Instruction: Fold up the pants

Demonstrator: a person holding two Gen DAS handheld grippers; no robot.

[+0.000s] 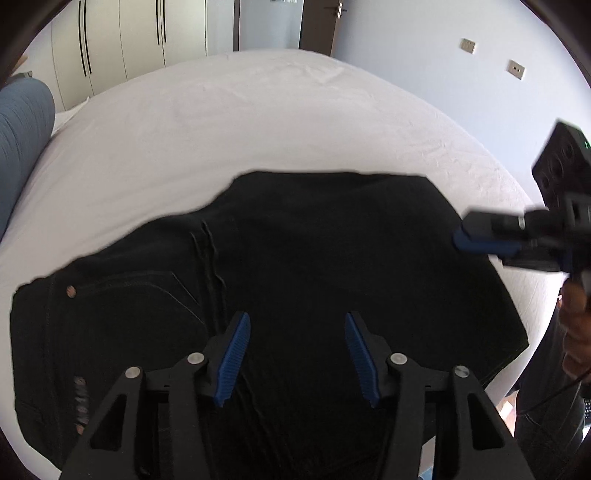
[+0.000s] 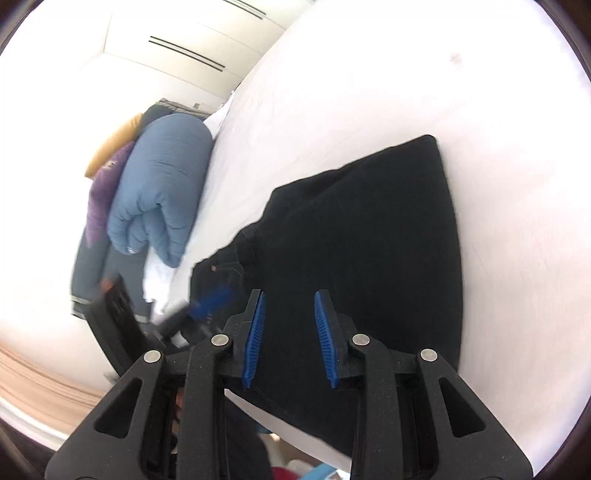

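Observation:
Black pants [image 1: 295, 251] lie folded into a broad slab on the white bed [image 1: 258, 122], waistband and rivet button at the left. My left gripper [image 1: 297, 319] hovers over the near part of the pants, open, nothing pinched between its blue pads. My right gripper [image 1: 463, 236] reaches in from the right at the pants' right edge, seen side-on and blurred. In the right wrist view the right gripper [image 2: 290, 295] stands open with a narrow gap above the pants [image 2: 369, 240]. The left gripper [image 2: 210, 299] shows as a blue blur at the left there.
A rolled blue duvet [image 2: 162, 184] lies at the bed's head end, with purple and yellow cloth behind it. White wardrobes [image 1: 122, 37] and a dark door [image 1: 321, 22] stand beyond the bed. A person's hand [image 1: 576, 325] holds the right gripper at the bed's right edge.

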